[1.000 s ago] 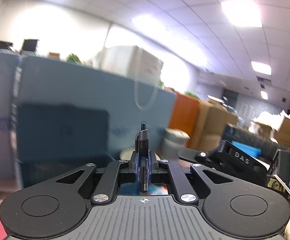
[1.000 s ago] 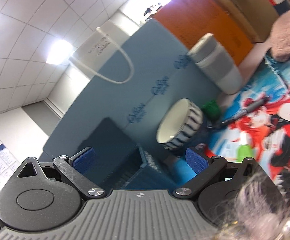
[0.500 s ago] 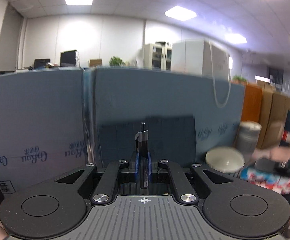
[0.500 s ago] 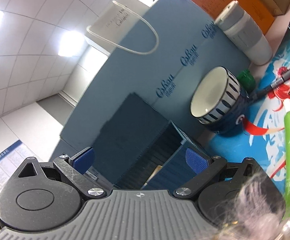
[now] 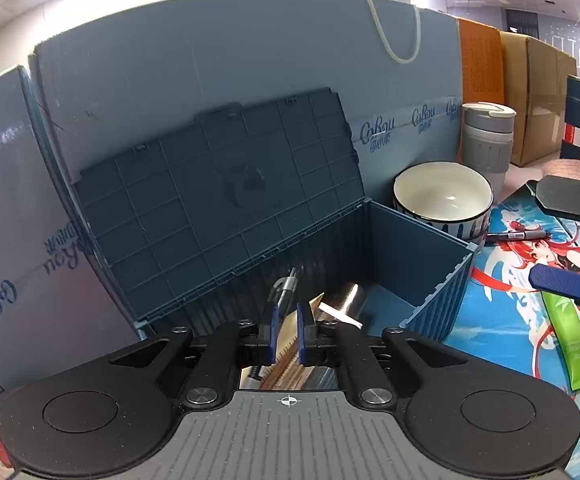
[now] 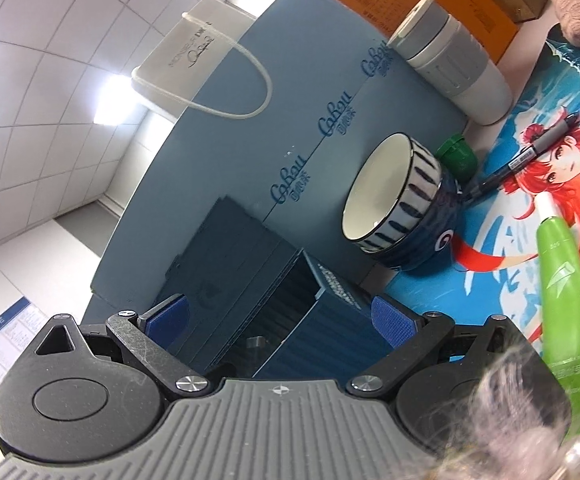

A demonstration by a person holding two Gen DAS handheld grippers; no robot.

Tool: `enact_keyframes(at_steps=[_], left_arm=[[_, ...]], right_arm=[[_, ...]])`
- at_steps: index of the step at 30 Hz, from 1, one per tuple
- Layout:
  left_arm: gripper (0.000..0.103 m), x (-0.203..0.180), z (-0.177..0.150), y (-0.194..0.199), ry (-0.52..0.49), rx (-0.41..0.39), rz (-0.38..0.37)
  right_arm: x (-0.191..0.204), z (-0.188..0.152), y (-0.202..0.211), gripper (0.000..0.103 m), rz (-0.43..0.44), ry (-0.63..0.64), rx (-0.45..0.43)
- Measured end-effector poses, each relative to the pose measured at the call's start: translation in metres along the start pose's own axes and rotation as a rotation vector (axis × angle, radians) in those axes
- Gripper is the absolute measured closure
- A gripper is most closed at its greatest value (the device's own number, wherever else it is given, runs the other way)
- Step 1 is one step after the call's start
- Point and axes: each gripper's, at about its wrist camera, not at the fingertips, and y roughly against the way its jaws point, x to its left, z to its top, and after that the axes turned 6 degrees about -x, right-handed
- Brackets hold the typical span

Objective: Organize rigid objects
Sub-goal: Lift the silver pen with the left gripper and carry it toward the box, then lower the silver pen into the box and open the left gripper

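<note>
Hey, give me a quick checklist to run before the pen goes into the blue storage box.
1. Lid open: ok, it stands tilted back.
2. Pen over the blue storage box: ok.
3. Left gripper hold on the pen: cannot tell; jaws nearly shut.
4. Free space inside: ok, bare floor beside a metal cylinder.
5. Right gripper out of the way: ok, open and empty.
</note>
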Motion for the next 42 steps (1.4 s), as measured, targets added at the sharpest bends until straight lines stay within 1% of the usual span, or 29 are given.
enact_keyframes(at_steps=[5,8,9,10,12,13,15,16,18,21,24,27,29,31,32,34,37,40,42], left_arm=[[0.085,0.005,-0.003,0.003,0.065,-0.010,-0.023],[0.074,0.009,-0.006,0.005,0.136,-0.022,-0.021],[0.063,0.011,-0.008,0.006,0.170,-0.028,-0.026],[0.047,0.015,-0.010,0.009,0.211,-0.037,-0.029],[0.034,0.020,-0.015,0.016,0.296,-0.066,-0.045],[0.034,0.023,-0.018,0.019,0.337,-0.080,-0.067],[0.033,0.029,-0.026,0.024,0.443,-0.084,-0.153],[0.031,0.030,-0.029,0.026,0.478,-0.081,-0.193],[0.029,0.029,-0.032,0.032,0.500,-0.110,-0.215],[0.028,0.028,-0.032,0.040,0.496,-0.131,-0.236],[0.024,0.029,-0.032,0.051,0.499,-0.165,-0.266],[0.021,0.028,-0.033,0.055,0.483,-0.173,-0.293],[0.019,0.028,-0.032,0.056,0.479,-0.173,-0.305],[0.016,0.028,-0.031,0.057,0.475,-0.176,-0.309],[0.015,0.028,-0.030,0.057,0.475,-0.179,-0.311],[0.010,0.030,-0.031,0.059,0.480,-0.184,-0.317],[0.008,0.032,-0.031,0.059,0.482,-0.175,-0.311],[0.007,0.032,-0.030,0.059,0.475,-0.155,-0.311],[0.005,0.029,-0.029,0.061,0.456,-0.153,-0.305]], right_arm=[[-0.004,0.000,-0.002,0.005,-0.011,-0.009,0.010],[-0.004,-0.001,-0.002,0.005,-0.015,-0.004,0.016],[-0.005,-0.001,-0.002,0.005,-0.017,-0.001,0.014],[-0.005,-0.002,-0.002,0.005,-0.020,0.004,0.014],[-0.006,-0.002,-0.002,0.005,-0.029,0.004,0.013],[-0.007,-0.003,-0.002,0.005,-0.032,0.005,0.014],[-0.007,-0.003,-0.002,0.005,-0.044,0.010,0.013],[-0.007,-0.004,-0.002,0.005,-0.050,0.014,0.012],[-0.006,-0.004,-0.001,0.005,-0.057,0.024,0.015],[-0.003,-0.004,0.001,0.005,-0.078,0.052,0.009],[-0.001,-0.005,0.005,0.005,-0.101,0.072,-0.001],[0.002,-0.003,0.010,0.005,-0.142,0.107,-0.008],[0.002,0.001,0.014,0.005,-0.187,0.139,-0.019],[-0.001,0.007,0.017,0.005,-0.259,0.173,-0.017],[-0.003,0.010,0.018,0.005,-0.294,0.179,-0.019],[-0.011,0.018,0.022,0.005,-0.358,0.179,-0.028],[-0.019,0.026,0.028,0.005,-0.450,0.203,-0.046],[-0.028,0.031,0.036,0.005,-0.502,0.200,-0.081],[-0.032,0.034,0.037,0.005,-0.535,0.195,-0.084]])
